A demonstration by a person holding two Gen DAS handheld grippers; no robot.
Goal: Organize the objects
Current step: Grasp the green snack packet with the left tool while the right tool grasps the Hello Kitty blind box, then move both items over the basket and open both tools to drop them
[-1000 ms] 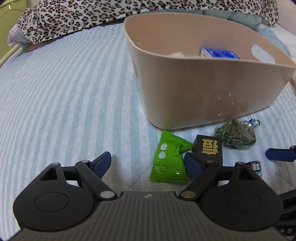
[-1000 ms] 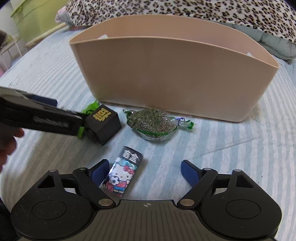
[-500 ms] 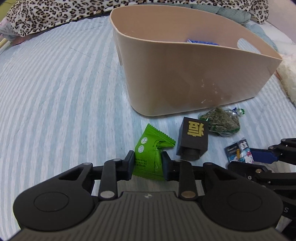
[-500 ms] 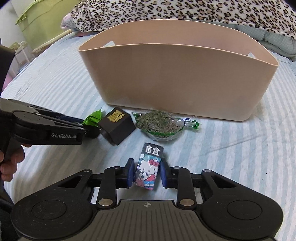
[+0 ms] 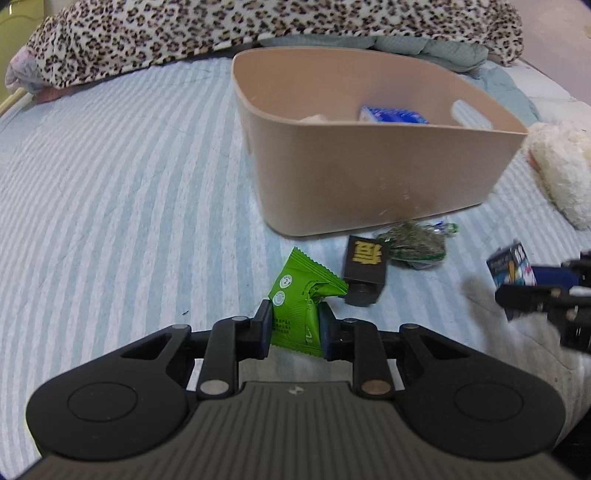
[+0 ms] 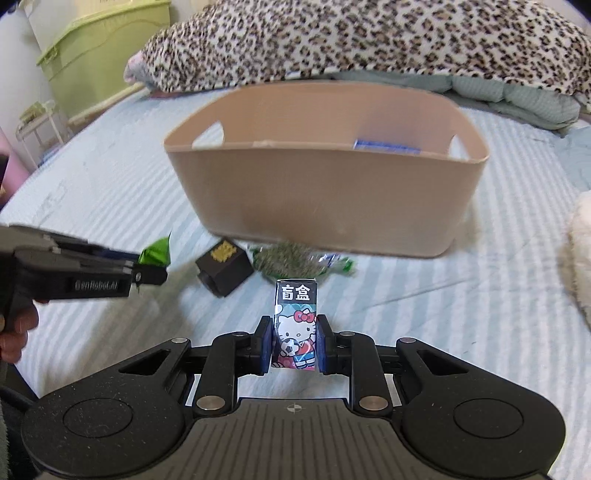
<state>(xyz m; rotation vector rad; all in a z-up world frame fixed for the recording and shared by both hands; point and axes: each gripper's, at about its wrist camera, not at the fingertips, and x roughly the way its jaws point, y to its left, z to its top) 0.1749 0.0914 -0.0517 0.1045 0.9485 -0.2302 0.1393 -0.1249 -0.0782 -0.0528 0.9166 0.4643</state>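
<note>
My left gripper (image 5: 295, 328) is shut on a green snack packet (image 5: 301, 299) and holds it above the striped bed sheet. My right gripper (image 6: 294, 341) is shut on a small Hello Kitty box (image 6: 295, 325), lifted off the bed; that box also shows at the right of the left wrist view (image 5: 511, 264). A beige bin (image 5: 369, 177) stands ahead, with a blue box (image 5: 393, 115) inside. A black cube with gold print (image 5: 365, 269) and a clear bag of green bits (image 5: 415, 243) lie in front of the bin.
A leopard-print blanket (image 5: 258, 29) lies behind the bin. A fluffy white item (image 5: 561, 173) lies to the right of the bin. A green storage box (image 6: 99, 55) stands off the bed at far left. The striped sheet (image 5: 110, 203) stretches to the left.
Both grippers closed on their items, then lifted them off the bed. The bin interior now shows from a higher angle in both views.
</note>
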